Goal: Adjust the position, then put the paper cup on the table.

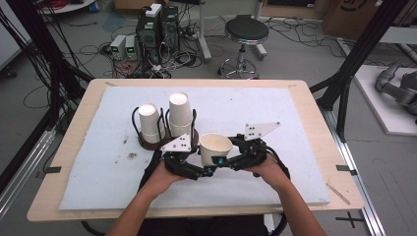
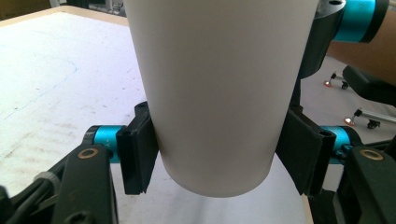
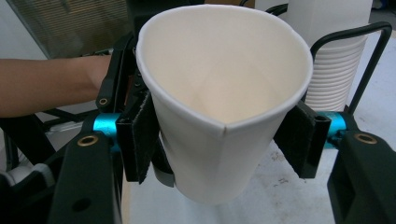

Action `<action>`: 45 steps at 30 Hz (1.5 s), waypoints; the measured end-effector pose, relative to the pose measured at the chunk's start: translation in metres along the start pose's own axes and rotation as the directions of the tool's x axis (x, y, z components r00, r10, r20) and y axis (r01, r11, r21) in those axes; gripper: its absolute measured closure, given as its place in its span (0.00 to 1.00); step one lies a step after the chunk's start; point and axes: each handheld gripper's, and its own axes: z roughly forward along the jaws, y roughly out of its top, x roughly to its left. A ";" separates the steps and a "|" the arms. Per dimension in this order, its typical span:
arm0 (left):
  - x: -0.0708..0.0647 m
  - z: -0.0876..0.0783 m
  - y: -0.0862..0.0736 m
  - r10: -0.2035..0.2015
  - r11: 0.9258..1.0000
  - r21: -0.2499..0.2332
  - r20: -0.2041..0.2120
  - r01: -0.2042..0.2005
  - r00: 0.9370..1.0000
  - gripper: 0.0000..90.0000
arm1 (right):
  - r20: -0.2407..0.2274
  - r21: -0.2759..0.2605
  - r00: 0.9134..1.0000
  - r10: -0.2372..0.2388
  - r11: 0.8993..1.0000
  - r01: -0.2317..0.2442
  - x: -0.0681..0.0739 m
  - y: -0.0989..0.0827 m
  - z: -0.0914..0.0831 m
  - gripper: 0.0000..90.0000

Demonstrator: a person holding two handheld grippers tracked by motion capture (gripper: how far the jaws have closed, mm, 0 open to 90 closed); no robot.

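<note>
On my surface (image 1: 314,128) a white foam sheet (image 1: 275,162) covered most of the wooden top, with small dark stains (image 1: 132,155) near its left side. Two stacks of white paper cups (image 1: 180,114) stood upside down in a black wire holder (image 1: 142,129) on a brown base, left of centre. Beyond the far edge I noted a round black stool (image 1: 246,31) on a chrome base, computer towers (image 1: 157,30) and tangled cables (image 1: 98,49) on the grey floor. Black frame struts (image 1: 359,54) rose at either side. A grey machine part (image 1: 397,86) lay on a white platform to the right.

Both tools (image 1: 212,167) closed, tips meeting
</note>
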 end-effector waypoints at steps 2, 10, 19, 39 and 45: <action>0.000 -0.002 0.000 -0.002 1.000 -0.021 0.007 0.003 1.000 0.39 | -0.008 -0.012 1.000 0.008 1.000 -0.008 -0.001 0.000 0.000 0.37; 0.001 -0.006 0.002 -0.024 0.993 -0.111 0.020 0.026 1.000 0.39 | -0.008 -0.134 0.998 0.058 0.989 -0.058 0.001 -0.002 0.003 0.23; -0.001 0.000 0.001 -0.014 0.997 -0.079 0.013 0.015 1.000 0.39 | -0.003 -0.123 1.000 -0.002 0.992 0.002 0.003 -0.001 0.003 0.36; 0.007 -0.052 -0.013 -0.069 0.994 -0.099 -0.213 0.049 0.975 0.22 | 0.149 -0.061 0.988 -0.038 0.997 0.047 -0.009 -0.002 -0.007 0.39; 0.008 -0.063 -0.018 -0.075 0.993 -0.105 -0.236 0.051 0.969 0.22 | 0.159 -0.064 0.987 -0.037 0.997 0.048 -0.009 -0.002 -0.009 0.39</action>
